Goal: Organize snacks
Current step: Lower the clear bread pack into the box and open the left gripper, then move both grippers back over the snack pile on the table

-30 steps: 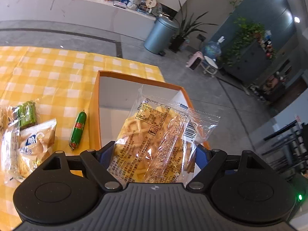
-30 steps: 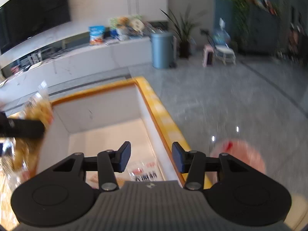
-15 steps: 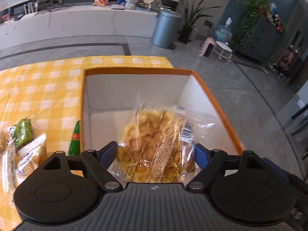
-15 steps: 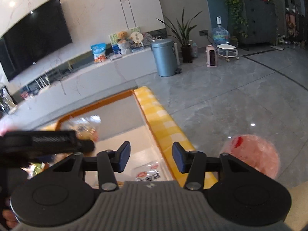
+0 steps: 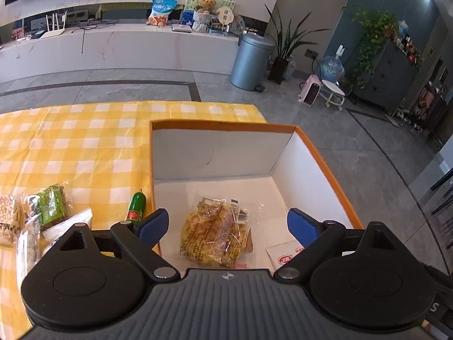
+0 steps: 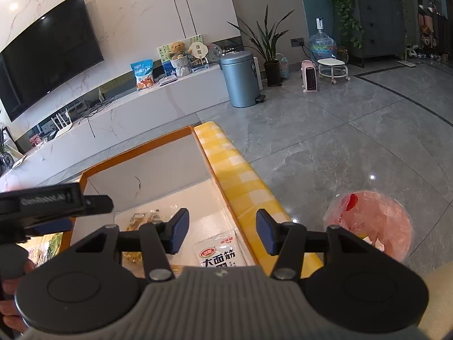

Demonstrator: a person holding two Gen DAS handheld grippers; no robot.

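Yellow-checked tablecloth (image 5: 85,147) carries an orange-rimmed white cardboard box (image 5: 286,155). Inside, below the left gripper (image 5: 228,223), whose jaws have just spread fully and grip nothing, lies a clear noodle-snack bag (image 5: 216,233). Only the right wrist view shows the right gripper (image 6: 222,231), half-open, empty, above a white sachet (image 6: 219,250).

Orange-rimmed white box (image 5: 317,150) on yellow-and-white checked tablecloth (image 5: 70,141).
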